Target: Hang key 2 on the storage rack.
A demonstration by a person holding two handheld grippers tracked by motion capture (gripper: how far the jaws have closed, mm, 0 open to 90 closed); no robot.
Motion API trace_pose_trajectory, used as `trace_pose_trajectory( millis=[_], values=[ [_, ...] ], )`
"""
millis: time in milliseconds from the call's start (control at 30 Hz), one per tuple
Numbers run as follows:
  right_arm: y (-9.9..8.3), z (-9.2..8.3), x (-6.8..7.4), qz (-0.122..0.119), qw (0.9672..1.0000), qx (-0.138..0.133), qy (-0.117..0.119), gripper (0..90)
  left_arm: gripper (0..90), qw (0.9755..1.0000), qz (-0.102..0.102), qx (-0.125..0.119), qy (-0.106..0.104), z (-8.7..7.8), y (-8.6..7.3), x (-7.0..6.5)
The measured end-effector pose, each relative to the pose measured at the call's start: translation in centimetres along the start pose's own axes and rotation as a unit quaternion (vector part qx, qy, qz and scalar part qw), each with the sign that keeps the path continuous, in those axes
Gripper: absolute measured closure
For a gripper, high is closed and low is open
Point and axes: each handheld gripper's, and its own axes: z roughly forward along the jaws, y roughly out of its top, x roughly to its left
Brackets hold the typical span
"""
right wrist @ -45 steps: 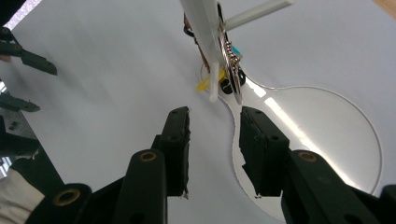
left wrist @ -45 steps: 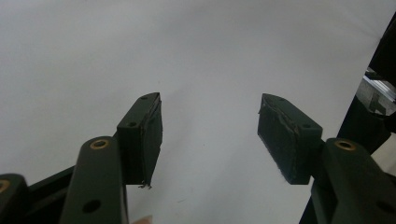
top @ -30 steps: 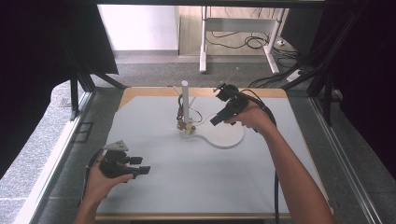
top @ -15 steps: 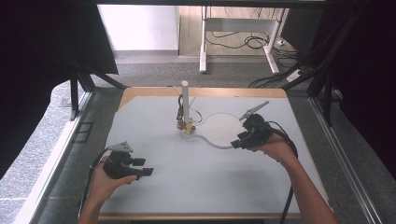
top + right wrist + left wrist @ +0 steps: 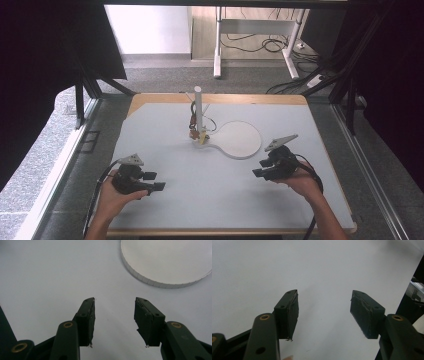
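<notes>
The white stand (image 5: 232, 141), a round flat base with an upright white post (image 5: 198, 112) at its 9 o'clock edge and small hooked pieces (image 5: 196, 131) clustered at the post's foot, sits a little beyond the middle of the table (image 5: 210, 190), and it is the thing we take to be in hand. Its long axis is the post, which stands vertical, so any approach has to come level or from above, not along the table. From our right gripper (image 5: 260, 172) the base lies toward 11 o'clock, near but apart, and in the right gripper view the base's rim (image 5: 150, 281) curves across at 1 o'clock of the jaws. Those jaws stand moderately apart with nothing between the pads. Our left gripper (image 5: 156, 184) rests low at the near left of the table, jaws wide and empty over bare surface in the left gripper view; from it the post lies toward 1 o'clock, well apart. We judge the right hand the nearer one, so the coming reach would most likely be its own, forward and slightly left toward the post.
</notes>
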Motion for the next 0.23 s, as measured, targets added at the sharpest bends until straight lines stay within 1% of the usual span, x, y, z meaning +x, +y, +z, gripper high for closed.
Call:
trace_pose_trajectory(
  millis=[133,233],
  values=[
    [0.24,-0.30,-0.12,0.006,0.9999,-0.012,-0.005,50.3,39.6,1.0000,0.001,0.001,0.000,0.03,0.00,-0.02],
    [-0.34,-0.10,-0.17,0.009,0.9996,-0.021,-0.019,48.2,39.5,1.0000,0.001,0.001,0.001,0.01,0.02,0.07]
  ],
)
